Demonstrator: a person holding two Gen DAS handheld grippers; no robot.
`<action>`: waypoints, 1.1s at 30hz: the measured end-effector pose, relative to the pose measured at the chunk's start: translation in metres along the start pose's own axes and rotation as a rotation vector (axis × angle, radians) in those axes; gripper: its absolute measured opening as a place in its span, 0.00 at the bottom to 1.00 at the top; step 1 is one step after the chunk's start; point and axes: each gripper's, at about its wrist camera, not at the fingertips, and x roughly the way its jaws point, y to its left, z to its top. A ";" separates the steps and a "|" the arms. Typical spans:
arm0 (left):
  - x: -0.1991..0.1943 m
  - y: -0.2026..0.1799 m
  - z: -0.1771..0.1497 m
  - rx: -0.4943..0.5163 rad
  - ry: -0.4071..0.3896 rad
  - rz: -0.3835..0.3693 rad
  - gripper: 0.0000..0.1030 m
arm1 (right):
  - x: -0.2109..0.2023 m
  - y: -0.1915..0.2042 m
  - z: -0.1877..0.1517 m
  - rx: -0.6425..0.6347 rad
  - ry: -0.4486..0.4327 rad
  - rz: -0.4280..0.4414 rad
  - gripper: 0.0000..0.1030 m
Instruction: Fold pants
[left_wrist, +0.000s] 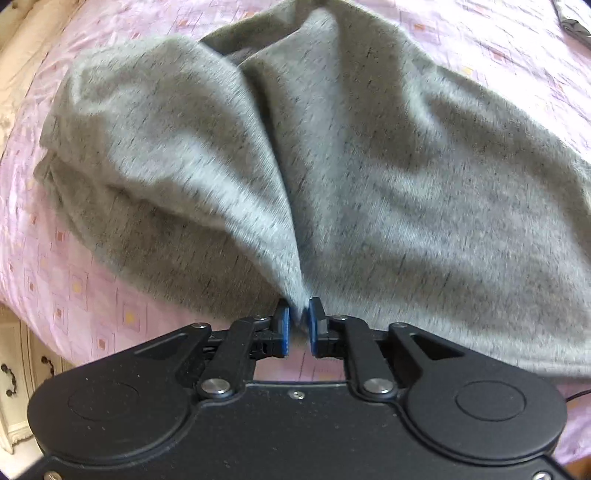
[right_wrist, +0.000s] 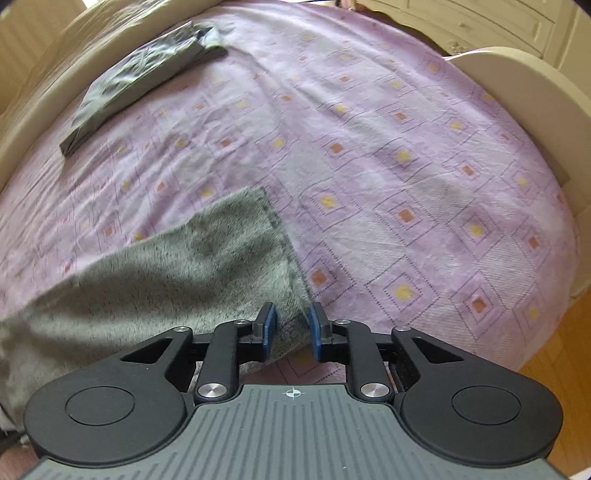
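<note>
On the bed (right_wrist: 369, 155), over its pink sheet patterned with small yellow and orange squares, lie the grey pants (left_wrist: 369, 177). They are heathered grey knit, bunched and creased, and in the left wrist view they fill most of the frame. The left hand-held gripper (left_wrist: 299, 325) pinches a gathered peak of that fabric between its blue pads (left_wrist: 284, 325); the cloth rises to the pinch and fans out from it in two broad slopes with a deep crease between them.

From the right wrist view, a hemmed end of the pants (right_wrist: 177, 280) lies across the lower left of the sheet, its stitched edge running diagonally down toward the right hand-held gripper (right_wrist: 291, 328). That gripper's jaws stand a little apart with the hem corner between them; the left pad (right_wrist: 269, 325) lies against the cloth, but the right pad shows a gap, so I cannot tell whether the fabric is truly clamped.

Near the far left edge of the bed, well apart from the pants, rests a dark grey folded garment (right_wrist: 140, 81). A cream bed frame (right_wrist: 517, 77) curves around the mattress, cream drawers (left_wrist: 14, 373) stand beside it, and a wooden floor (right_wrist: 554, 354) shows at lower right.
</note>
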 end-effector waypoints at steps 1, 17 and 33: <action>-0.001 0.006 -0.004 -0.004 0.004 -0.009 0.23 | -0.005 0.000 0.000 0.003 -0.020 -0.001 0.19; -0.020 0.177 0.035 -0.019 -0.205 0.115 0.63 | -0.049 0.207 -0.076 -0.431 -0.118 0.234 0.20; 0.030 0.265 0.137 0.271 -0.170 -0.070 0.79 | -0.032 0.460 -0.244 -0.452 0.182 0.535 0.31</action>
